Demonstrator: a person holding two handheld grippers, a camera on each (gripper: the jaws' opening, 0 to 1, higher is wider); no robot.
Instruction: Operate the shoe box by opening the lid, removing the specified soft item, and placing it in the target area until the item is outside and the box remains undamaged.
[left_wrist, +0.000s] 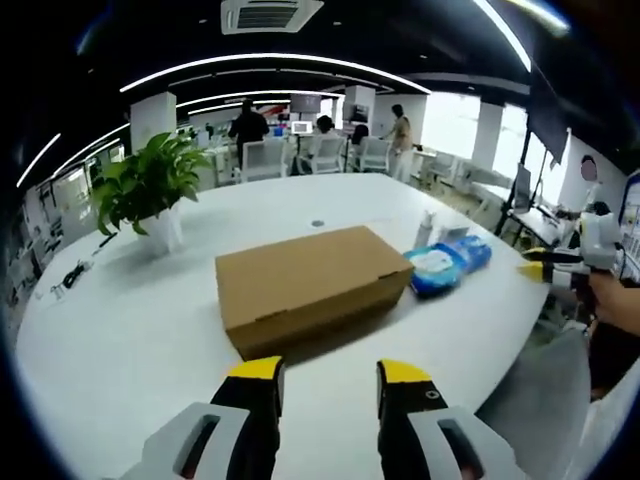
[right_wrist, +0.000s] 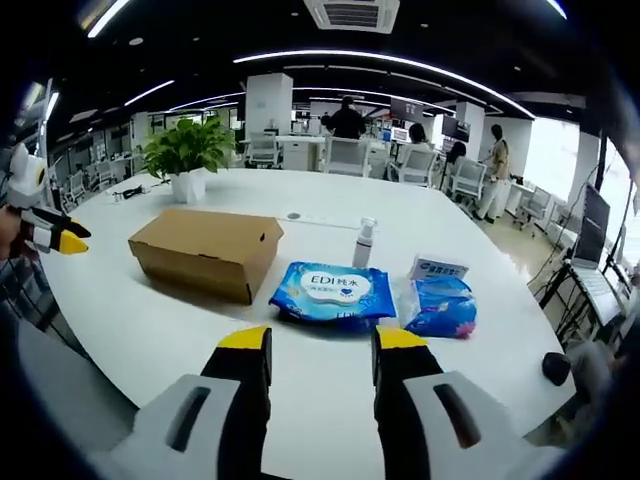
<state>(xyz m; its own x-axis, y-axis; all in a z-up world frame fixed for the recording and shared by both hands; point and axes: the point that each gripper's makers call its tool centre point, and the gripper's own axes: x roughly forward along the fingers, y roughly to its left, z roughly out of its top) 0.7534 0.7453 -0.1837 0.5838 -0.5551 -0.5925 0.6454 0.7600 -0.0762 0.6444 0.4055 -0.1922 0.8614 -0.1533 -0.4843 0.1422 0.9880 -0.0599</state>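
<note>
Shoe box (left_wrist: 308, 282) lies closed, long axis across left tool's (left_wrist: 330, 375) view

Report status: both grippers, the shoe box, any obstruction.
Left gripper open, empty, short of shoe box. Right gripper open, empty. Lid closed. Wipes pack lies beside box.

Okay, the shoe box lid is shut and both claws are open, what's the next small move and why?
Probably bring the left claw forward to the near edge of the shoe box lid. The lid is closed, the box sits straight ahead of that claw on the white table, and both claws are open with nothing held. The right claw faces the blue wipes pack instead.
</note>
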